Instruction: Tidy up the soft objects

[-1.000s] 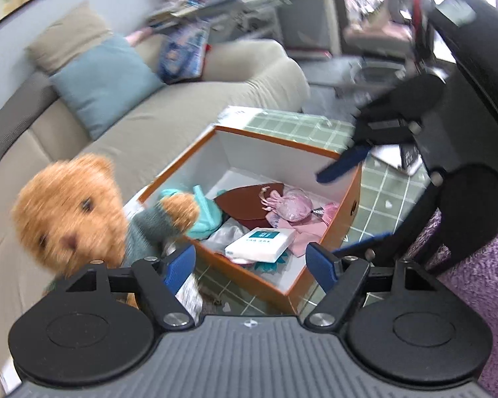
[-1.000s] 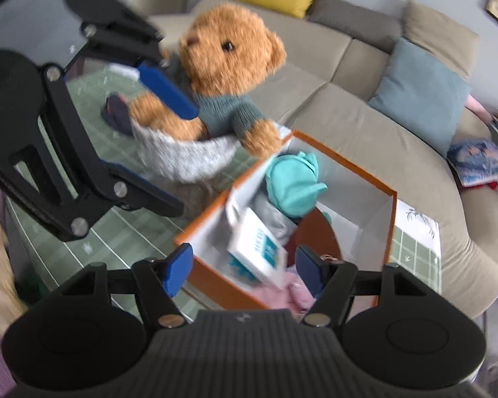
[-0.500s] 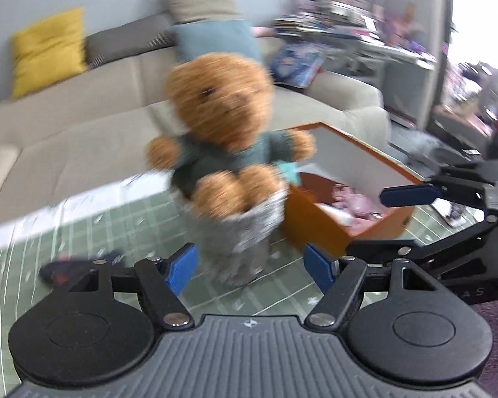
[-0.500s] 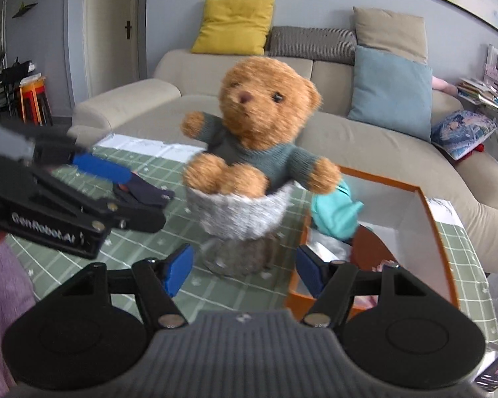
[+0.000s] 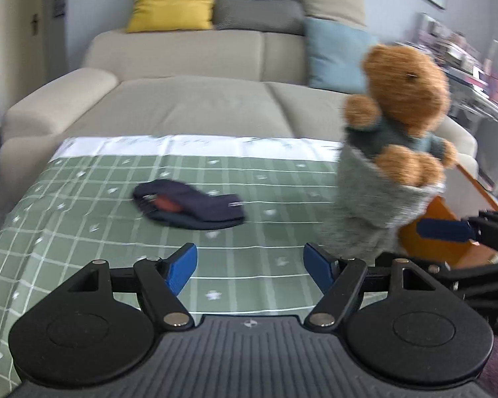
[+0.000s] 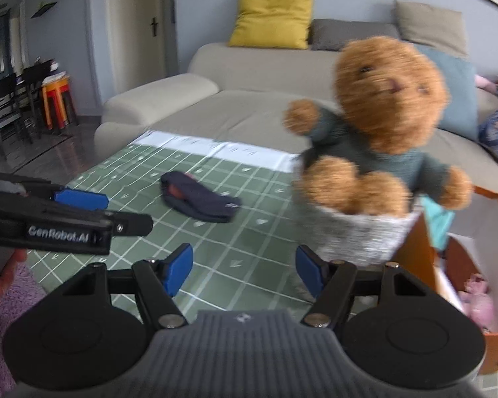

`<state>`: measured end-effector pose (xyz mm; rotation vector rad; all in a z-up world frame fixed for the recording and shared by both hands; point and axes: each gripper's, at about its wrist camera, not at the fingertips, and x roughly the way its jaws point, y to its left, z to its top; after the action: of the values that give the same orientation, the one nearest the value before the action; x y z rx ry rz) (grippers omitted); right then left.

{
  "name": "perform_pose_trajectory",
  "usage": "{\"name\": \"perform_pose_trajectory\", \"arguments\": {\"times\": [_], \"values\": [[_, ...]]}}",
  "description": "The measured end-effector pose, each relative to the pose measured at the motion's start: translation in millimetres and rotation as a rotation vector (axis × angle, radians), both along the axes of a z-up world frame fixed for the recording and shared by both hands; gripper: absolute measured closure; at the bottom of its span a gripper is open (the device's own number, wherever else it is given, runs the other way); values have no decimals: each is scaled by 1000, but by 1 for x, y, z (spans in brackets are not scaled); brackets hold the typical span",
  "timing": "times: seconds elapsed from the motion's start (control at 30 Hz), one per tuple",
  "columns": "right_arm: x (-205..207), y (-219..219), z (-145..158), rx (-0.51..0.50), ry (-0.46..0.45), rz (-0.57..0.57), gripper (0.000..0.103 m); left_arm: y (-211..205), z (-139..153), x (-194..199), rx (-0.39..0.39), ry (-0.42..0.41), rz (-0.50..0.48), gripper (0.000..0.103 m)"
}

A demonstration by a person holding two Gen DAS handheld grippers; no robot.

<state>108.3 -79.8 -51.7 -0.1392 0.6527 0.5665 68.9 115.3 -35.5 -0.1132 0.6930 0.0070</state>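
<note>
A living room with a beige sofa (image 5: 196, 99) fills the background, and in front of it a tabletop (image 5: 83, 212) under a green checked cloth carries the things.

Nearest in the left wrist view, along the lower edge, the left gripper (image 5: 250, 267) has its blue-padded jaws spread wide with only bare cloth between them. At the lower right of that frame the right gripper (image 5: 448, 230) pokes in, one blue pad showing. In the right wrist view the right gripper (image 6: 244, 270) likewise stands with jaws spread and nothing held, and the left gripper (image 6: 79, 199) enters from the left edge, with part of a hand (image 6: 3, 275) below it and a purple fluffy rug (image 6: 3, 318) in the lower left corner.

A little farther, at centre frame, a dark navy sock (image 5: 189, 209) lies flat on the cloth, with something reddish showing in its folds. To the right of centre a brown teddy bear (image 6: 381, 126) in a grey-green sweater sits upright in a soft grey knitted basket (image 6: 358, 232), blurred by motion. Just beside the basket, at the right edge, stands an orange-rimmed box (image 6: 418, 255) with white inner walls; a teal fabric item (image 6: 438, 219) and something pink (image 6: 478, 298) lie inside.

Farthest, a yellow cushion (image 5: 172, 0), a grey cushion (image 5: 259, 15), a beige one (image 5: 332, 3) and a light blue one (image 5: 335, 53) lean on the sofa back.
</note>
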Motion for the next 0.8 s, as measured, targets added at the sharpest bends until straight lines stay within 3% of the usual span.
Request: {"name": "perform_pose_trajectory", "arguments": {"times": [0.23,0.47,0.8], "values": [[23,53,-19,7,27,58,35,42,-13,23,-8,14,84,18],[55,97,-36,-10,18,79,36,73,-27,59,9,28,100,19],[136,146,-82,-97,51,57,36,97,-59,104,23,108,113,25]]}}
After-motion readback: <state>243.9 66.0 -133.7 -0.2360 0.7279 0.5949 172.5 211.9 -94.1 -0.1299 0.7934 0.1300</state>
